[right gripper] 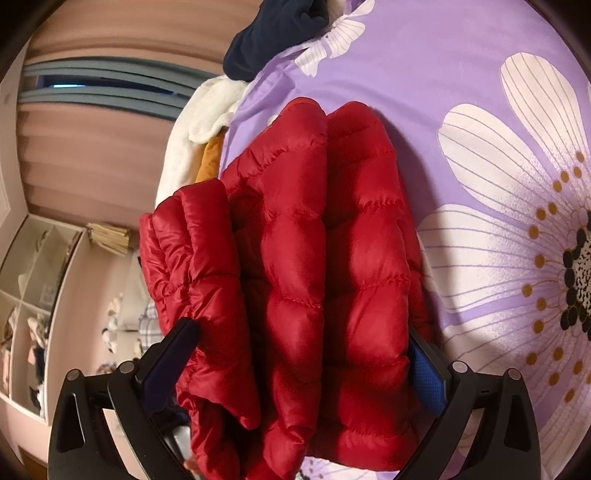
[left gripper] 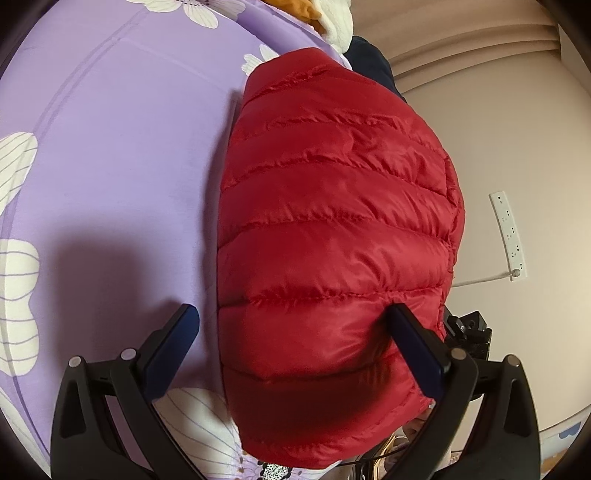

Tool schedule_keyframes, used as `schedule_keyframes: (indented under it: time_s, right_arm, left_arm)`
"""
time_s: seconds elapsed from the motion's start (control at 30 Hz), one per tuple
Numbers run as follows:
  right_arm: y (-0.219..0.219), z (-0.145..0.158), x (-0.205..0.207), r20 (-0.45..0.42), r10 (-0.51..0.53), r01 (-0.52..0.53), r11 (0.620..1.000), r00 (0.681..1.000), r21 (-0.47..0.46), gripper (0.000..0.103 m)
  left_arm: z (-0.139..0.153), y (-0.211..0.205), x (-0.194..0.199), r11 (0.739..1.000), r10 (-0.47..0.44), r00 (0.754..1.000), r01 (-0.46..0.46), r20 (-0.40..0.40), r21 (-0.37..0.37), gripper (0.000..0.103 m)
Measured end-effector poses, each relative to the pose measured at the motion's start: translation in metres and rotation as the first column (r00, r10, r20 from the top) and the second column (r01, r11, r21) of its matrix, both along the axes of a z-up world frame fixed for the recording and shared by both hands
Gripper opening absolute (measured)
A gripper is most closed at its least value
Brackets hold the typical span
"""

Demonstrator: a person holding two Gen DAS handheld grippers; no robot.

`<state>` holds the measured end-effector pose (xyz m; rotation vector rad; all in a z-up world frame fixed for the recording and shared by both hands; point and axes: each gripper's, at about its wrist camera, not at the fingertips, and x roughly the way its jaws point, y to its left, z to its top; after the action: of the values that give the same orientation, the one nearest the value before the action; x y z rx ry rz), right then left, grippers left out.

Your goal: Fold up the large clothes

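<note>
A lilac bedsheet (left gripper: 110, 155) printed with big white flowers fills the left wrist view from nine to twelve o'clock, and a white power strip (left gripper: 509, 236) lies on the pale floor at three o'clock. In the right wrist view, a navy garment (right gripper: 273, 33) sits at twelve o'clock, a white fleece (right gripper: 195, 122) with an orange cloth (right gripper: 210, 162) just beside it at eleven, and white cubby shelves (right gripper: 26, 295) at eight.
</note>
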<state>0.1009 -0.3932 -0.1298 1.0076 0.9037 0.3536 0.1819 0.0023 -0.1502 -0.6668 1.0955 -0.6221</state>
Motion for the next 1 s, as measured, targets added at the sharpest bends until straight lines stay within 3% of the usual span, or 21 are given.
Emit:
schedule_keyframes:
  time_s: [0.57, 1.0]
  right_arm:
    - [0.0045, -0.0008, 0.0037, -0.013, 0.005, -0.005, 1.0, 1.0, -0.015, 0.102]
    - [0.0023, -0.0031, 0.0026, -0.002, 0.014, -0.014, 0.999, 1.0, 0.035, 0.102]
  left_arm:
    - [-0.0053, -0.0078, 0.0065, 0.999, -0.04, 0.999, 0.04, 0.002, -0.003, 0.103]
    - [-0.0086, -0.0096, 0.0094, 0.999, -0.047, 0.999, 0.047, -0.002, 0.014, 0.103]
